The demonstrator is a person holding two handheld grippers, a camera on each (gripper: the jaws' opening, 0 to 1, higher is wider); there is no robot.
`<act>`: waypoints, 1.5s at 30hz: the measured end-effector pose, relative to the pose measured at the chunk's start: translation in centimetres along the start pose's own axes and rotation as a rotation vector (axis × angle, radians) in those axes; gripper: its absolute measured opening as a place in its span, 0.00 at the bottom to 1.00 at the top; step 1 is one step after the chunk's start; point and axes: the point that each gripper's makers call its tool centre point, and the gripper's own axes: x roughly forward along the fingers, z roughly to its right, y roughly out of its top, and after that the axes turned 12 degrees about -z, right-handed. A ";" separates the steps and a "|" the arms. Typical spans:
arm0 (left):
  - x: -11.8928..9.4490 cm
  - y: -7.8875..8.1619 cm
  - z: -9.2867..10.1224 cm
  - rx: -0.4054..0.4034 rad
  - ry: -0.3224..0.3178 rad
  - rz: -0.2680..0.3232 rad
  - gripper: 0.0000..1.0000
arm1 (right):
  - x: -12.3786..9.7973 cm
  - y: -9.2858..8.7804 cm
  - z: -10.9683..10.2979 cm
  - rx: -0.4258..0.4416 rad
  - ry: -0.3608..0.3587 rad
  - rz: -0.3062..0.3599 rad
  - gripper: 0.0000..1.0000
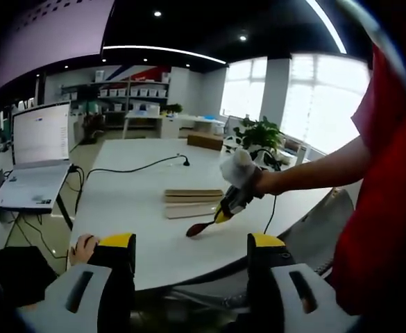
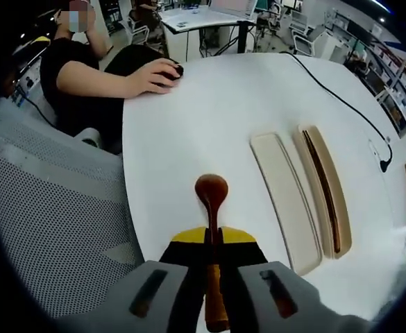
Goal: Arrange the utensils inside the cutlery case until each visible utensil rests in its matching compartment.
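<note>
In the right gripper view my right gripper point(image 2: 213, 239) is shut on the handle of a brown wooden spoon point(image 2: 211, 189), whose bowl sticks out past the yellow tips above the white table point(image 2: 209, 111). To its right lie a flat beige lid point(image 2: 284, 201) and the open cutlery case point(image 2: 315, 149) with a dark thin utensil point(image 2: 325, 194) inside. The left gripper view shows my left gripper point(image 1: 192, 243) open and empty at the table's near edge. Beyond it a gloved hand holds the right gripper point(image 1: 228, 207) with the spoon point(image 1: 198, 228) just in front of the case point(image 1: 193, 196).
A seated person rests a hand on a mouse point(image 2: 162, 71) at the table's far corner. A grey mesh chair point(image 2: 50, 208) stands beside the table. A laptop point(image 1: 32, 184), a black cable point(image 1: 140, 166) and a potted plant point(image 1: 261, 135) are further off.
</note>
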 end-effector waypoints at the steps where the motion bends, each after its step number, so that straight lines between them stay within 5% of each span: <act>1: 0.0 0.0 0.0 0.000 0.000 0.000 0.66 | 0.0 0.0 0.1 -0.001 -0.002 0.002 0.00; 13: -0.1 -0.4 0.1 -0.004 -0.003 -0.002 0.67 | 1.6 -0.1 1.1 0.045 -0.030 0.011 0.00; 22: 0.2 -0.4 0.1 -0.006 -0.008 -0.005 0.66 | 1.5 -2.9 1.6 0.114 -0.068 0.012 0.00; 25: 0.4 -0.2 0.3 -0.003 -0.016 -0.001 0.66 | 1.8 -3.7 1.4 0.153 -0.071 0.018 0.11; 30: 0.5 -0.3 0.4 0.002 -0.022 -0.007 0.66 | 2.4 -5.0 1.2 0.141 -0.095 -0.002 0.17; 45: 0.0 -0.5 0.4 -0.006 -0.015 -0.002 0.67 | 2.7 -6.1 0.8 0.161 -0.082 0.011 0.17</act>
